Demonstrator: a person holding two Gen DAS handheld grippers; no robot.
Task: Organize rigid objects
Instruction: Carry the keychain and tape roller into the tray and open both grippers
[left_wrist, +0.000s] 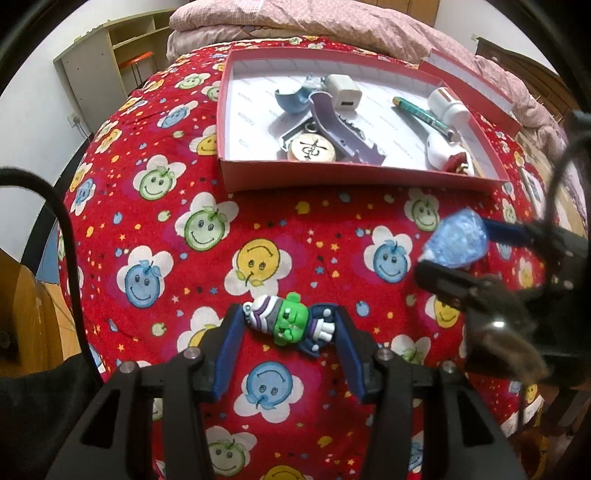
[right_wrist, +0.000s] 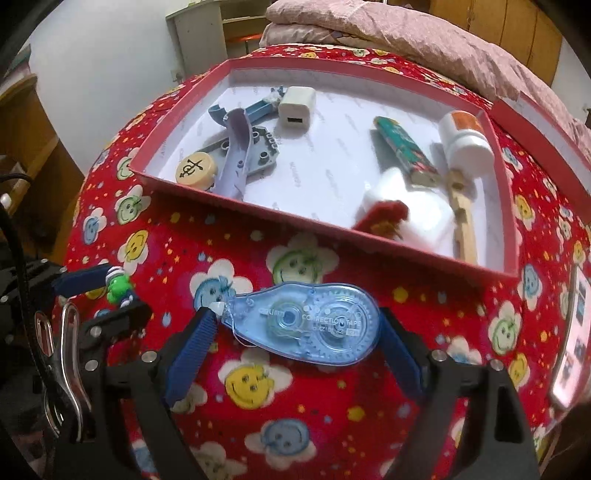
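Correction tape (right_wrist: 306, 325) sits clenched lengthwise in the right claw (right_wrist: 295, 328); the left claw (left_wrist: 290, 325) grasps a green figure (left_wrist: 291, 323). Next, I judge: carry both ahead over the red box (right_wrist: 236, 206).

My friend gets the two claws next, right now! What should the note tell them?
Left claw: shut on the small green-faced toy figure, by the red smiley bedspread.
Right claw: its pads press both ends of the clear blue plastic correction tape dispenser.
Done: the red cardboard box already holds a white charger cube, a white bottle and other bits.
Left: put figure and tape into the box.
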